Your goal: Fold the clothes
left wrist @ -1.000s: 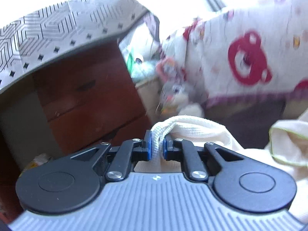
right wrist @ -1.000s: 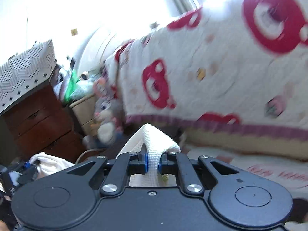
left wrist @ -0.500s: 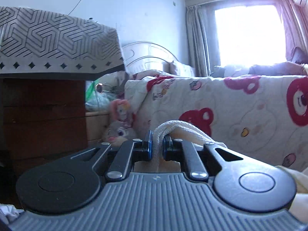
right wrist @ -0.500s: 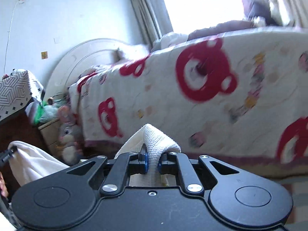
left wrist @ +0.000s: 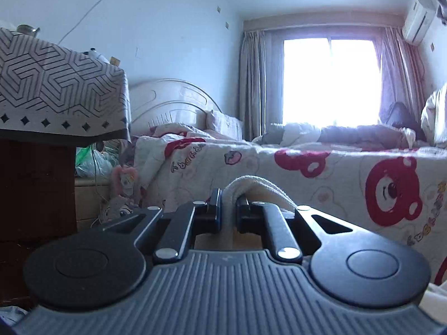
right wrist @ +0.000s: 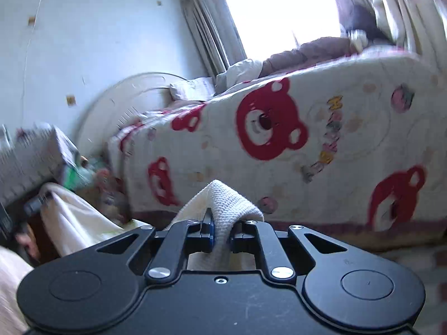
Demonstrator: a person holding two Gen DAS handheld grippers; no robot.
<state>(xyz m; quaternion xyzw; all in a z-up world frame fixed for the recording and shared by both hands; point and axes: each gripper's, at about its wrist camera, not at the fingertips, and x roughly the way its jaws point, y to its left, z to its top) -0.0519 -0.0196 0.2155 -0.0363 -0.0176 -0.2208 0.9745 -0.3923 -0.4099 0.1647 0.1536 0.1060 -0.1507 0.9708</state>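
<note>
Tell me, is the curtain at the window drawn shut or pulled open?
Pulled open. The curtain hangs bunched to the sides, and the window between glares bright and uncovered above the bed.

A bed stands ahead, window behind, cabinet left.

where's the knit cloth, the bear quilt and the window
knit cloth (right wrist: 229, 195): right wrist view, bunched fold above the pads
bear quilt (right wrist: 268, 120): right wrist view, big red bear face
window (left wrist: 329, 81): left wrist view, middle of the bright pane
</note>
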